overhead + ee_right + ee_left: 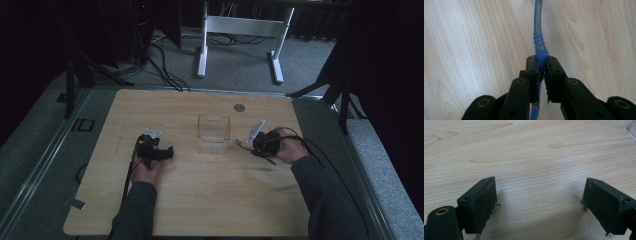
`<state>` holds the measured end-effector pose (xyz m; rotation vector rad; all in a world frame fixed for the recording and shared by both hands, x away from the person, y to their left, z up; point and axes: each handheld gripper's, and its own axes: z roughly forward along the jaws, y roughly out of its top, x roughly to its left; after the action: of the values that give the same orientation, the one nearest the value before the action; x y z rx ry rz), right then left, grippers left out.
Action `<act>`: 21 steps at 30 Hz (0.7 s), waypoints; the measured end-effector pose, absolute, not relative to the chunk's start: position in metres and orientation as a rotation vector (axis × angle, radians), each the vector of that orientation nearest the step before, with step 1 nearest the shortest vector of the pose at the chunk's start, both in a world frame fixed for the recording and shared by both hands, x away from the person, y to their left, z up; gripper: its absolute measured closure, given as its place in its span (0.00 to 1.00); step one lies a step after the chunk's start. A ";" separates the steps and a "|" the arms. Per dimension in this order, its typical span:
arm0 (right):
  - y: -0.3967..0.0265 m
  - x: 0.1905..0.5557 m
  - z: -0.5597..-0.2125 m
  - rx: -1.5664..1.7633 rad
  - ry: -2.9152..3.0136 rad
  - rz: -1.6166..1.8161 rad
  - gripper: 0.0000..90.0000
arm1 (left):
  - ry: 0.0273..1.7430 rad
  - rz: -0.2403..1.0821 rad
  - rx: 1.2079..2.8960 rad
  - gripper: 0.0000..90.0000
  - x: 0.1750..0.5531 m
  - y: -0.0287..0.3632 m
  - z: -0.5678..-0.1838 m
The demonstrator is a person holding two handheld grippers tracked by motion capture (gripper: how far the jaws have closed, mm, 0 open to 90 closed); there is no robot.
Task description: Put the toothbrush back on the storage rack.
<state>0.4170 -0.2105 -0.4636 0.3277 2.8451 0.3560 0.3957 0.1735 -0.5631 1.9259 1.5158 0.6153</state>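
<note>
Fingers first: in the right gripper view the two black pads [534,75] were clamped tight on a translucent blue plastic utensil handle [539,47], pinched just below its ribbed rings, with the stem running up and away over the pale wooden table [469,50]. Whether it was a fork or a spoon could not be told from there, the far end ran out of the top of the frame.

Over to the left gripper view: jaws stood wide apart, nothing between them, bare wood grain under the left gripper [539,195], and a corner of the clear plastic container [632,128] peeked in at the upper right.

From the high view, the left gripper [167,151] sat low over the table to the left of the clear container [213,133], idle. The right gripper [252,147] was just to the container's right, the blue utensil [241,144] sticking out toward it, and its tip looked pronged, likely a fork. The container looked empty and stood near the table's middle.

My read: the pick was done and the carry was under way, with the utensil headed for the container. Next it wanted a lift above the rim, a move over the opening, then a release, with care not to knock the light container; the left gripper could steady it
</note>
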 end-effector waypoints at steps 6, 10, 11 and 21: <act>-0.215 0.421 -0.463 0.404 2.813 0.384 0.91 | 1.516 0.615 1.926 0.14 0.396 0.173 -0.563; -0.217 0.423 -0.461 0.443 2.785 0.399 0.91 | 1.516 0.615 1.925 0.14 0.396 0.173 -0.563; -0.218 0.424 -0.460 0.459 2.773 0.404 0.91 | 1.516 0.615 1.925 0.14 0.396 0.173 -0.563; -0.218 0.428 -0.459 0.530 2.717 0.432 0.91 | 1.517 0.616 1.924 0.14 0.396 0.173 -0.563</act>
<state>0.4284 -0.2185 -0.4586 0.5301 2.7170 0.4320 0.3957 0.1734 -0.5631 1.9241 1.5166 0.6158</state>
